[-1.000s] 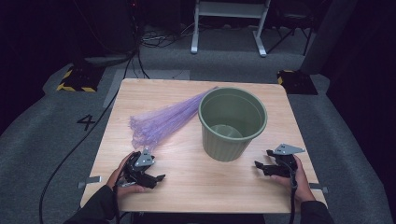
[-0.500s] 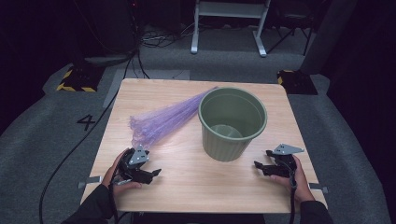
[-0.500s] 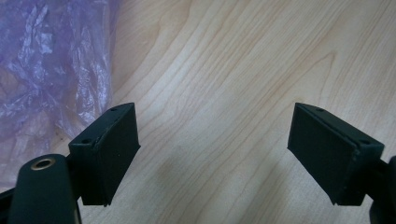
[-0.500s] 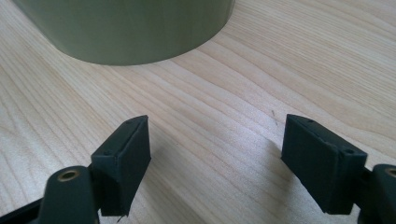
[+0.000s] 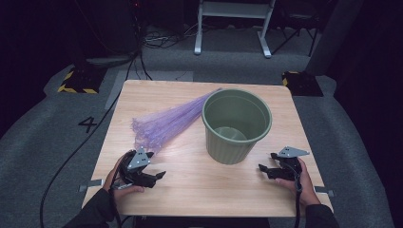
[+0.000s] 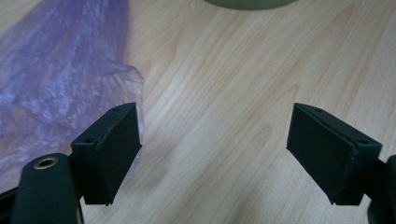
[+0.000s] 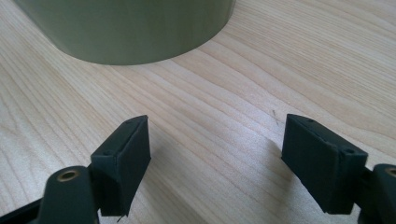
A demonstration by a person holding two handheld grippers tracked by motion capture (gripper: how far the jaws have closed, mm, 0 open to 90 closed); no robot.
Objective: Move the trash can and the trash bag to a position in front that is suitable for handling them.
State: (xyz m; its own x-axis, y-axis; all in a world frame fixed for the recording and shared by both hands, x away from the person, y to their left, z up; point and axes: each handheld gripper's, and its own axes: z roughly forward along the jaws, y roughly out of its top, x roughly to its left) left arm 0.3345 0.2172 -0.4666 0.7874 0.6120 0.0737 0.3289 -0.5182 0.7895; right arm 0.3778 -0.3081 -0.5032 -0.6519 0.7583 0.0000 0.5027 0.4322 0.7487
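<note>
A green plastic bin (image 5: 236, 124) stands upright and empty on the wooden table (image 5: 209, 194). Left of it lies a crumpled purple plastic bag (image 5: 164, 123), its narrow end touching the bin's rim. My left gripper (image 5: 154, 176) hovers near the table's front left, just in front of the bag's wide end, open with nothing between its jaws. In the left gripper view the bag (image 6: 51, 79) lies beside the left pad (image 6: 112, 149). My right gripper (image 5: 266, 164) rests at the front right, open and empty. The bin's base (image 7: 126, 28) stands just ahead of it.
The table sits on grey carpet with a painted number at the left. A white metal frame (image 5: 233, 21), cables and yellow-black striped blocks (image 5: 76, 83) lie on the floor behind. Bare wood stretches between the two grippers.
My left gripper has lifted slightly off the table and tilted; the right gripper, the bin and the bag have stayed put.
</note>
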